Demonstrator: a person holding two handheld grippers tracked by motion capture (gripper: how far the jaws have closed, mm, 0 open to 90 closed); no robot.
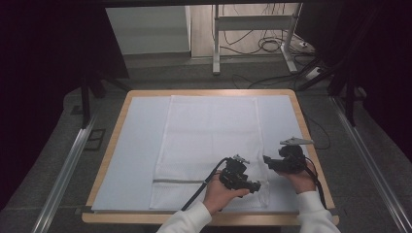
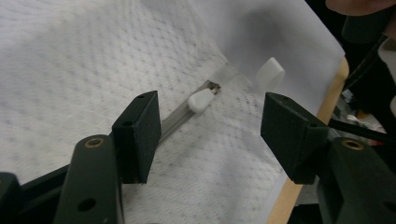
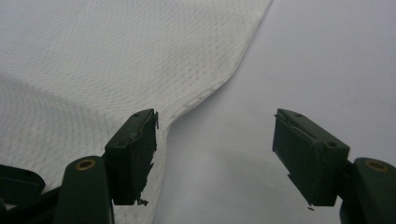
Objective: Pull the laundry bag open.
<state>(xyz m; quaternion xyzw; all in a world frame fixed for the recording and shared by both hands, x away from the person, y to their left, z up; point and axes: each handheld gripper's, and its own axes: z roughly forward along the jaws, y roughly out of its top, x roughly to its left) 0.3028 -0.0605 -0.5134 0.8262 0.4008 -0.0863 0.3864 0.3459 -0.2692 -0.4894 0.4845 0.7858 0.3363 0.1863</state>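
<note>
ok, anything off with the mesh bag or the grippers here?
Mostly fine. The mesh bag lies flat on the white mat, its zipper pull near the end of the track. One oddity: the right gripper has frayed, chipped padding along its jaw edges. Both grippers' jaws stand open, holding nothing.

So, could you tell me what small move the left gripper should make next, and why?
Probably ease the left gripper forward and down, then close on the white zipper pull. Its jaws stand open and hold nothing, and the pull lies just ahead between them, at the end of the grey zipper on the white mesh bag. The right gripper is open too, at the bag's edge.
</note>
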